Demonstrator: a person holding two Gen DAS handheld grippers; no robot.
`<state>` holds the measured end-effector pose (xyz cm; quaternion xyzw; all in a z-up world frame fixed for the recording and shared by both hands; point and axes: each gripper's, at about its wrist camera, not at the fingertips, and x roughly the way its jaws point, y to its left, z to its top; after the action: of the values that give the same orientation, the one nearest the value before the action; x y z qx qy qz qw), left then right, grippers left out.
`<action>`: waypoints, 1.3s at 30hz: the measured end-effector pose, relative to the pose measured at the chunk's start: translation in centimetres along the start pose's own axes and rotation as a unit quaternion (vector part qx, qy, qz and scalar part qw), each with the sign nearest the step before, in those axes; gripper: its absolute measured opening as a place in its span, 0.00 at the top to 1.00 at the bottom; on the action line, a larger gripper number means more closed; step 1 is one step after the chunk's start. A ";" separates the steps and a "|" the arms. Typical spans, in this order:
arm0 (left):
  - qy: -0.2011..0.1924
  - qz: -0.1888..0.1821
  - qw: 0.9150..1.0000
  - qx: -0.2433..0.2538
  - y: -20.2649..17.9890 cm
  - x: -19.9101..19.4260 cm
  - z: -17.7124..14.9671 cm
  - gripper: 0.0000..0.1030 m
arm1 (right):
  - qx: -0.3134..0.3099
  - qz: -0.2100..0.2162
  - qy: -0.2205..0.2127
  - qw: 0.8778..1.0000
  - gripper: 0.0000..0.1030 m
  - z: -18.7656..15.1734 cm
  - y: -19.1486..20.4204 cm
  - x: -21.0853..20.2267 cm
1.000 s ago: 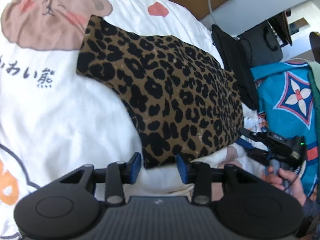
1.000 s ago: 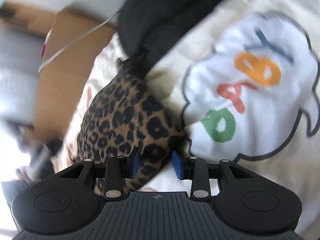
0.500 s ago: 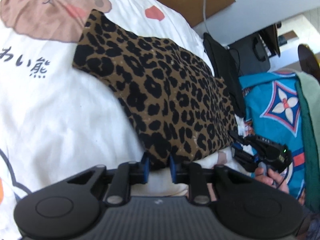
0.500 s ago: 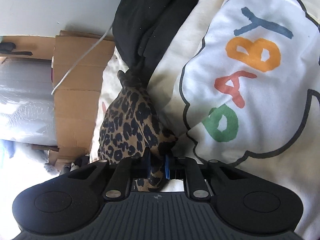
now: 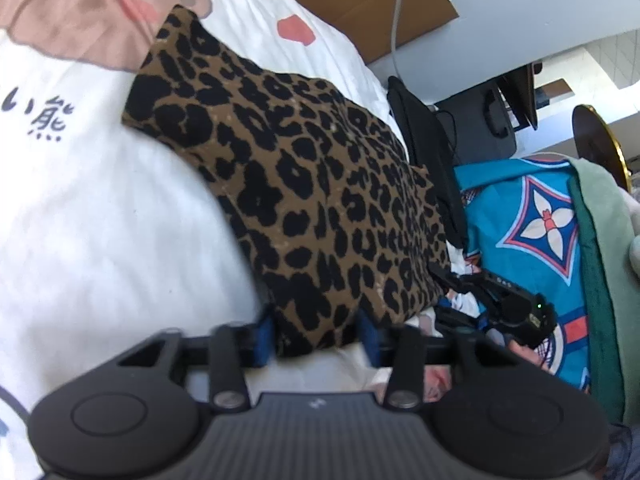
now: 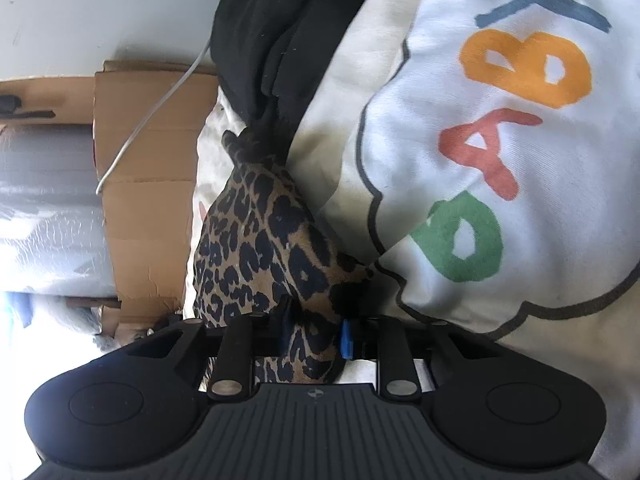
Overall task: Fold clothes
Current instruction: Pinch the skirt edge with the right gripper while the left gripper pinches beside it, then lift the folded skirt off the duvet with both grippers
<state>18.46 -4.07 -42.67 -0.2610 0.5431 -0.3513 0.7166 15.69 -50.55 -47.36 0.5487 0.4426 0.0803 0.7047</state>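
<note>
A leopard-print garment lies spread on the white printed bedsheet. Its near corner sits between the fingers of my left gripper, which stands open around it. In the right wrist view the same leopard-print garment is bunched into a ridge. Its end runs between the fingers of my right gripper, whose jaws are parted with the cloth loosely filling the gap. My right gripper also shows in the left wrist view, at the garment's right edge.
A black garment lies beyond the leopard cloth. A teal patterned cloth and a green one lie to the right. Brown cardboard with a white cable stands past the bed edge. A "BABY" print marks the sheet.
Both grippers closed on the leopard garment half a second ago and have since spread their fingers again. The left view has moved slightly closer and is blurred.
</note>
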 end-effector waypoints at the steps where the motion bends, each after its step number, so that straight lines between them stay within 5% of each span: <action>1: 0.007 -0.004 1.000 -0.006 0.3 0.1 0.0 0.85 | 0.000 0.000 0.001 1.000 0.85 -0.1 0.0 0.0; 17: 0.009 0.004 1.000 0.000 -0.8 -5.1 1.4 0.92 | -0.037 -0.014 0.080 0.996 0.93 -2.7 3.3 -0.7; 28: 0.076 0.037 0.996 0.029 -2.3 -7.3 -1.7 0.94 | -0.079 -0.040 0.143 0.986 0.93 -5.4 3.8 -2.2; 39: 0.149 0.039 0.987 0.035 -3.2 -3.9 -5.1 0.96 | -0.128 -0.065 0.089 0.986 0.94 -3.0 5.9 -3.6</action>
<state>12.24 -2.92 -39.29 -0.1589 0.6408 -0.3768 0.6497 13.57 -48.33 -40.43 0.4152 0.5238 0.1387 0.7307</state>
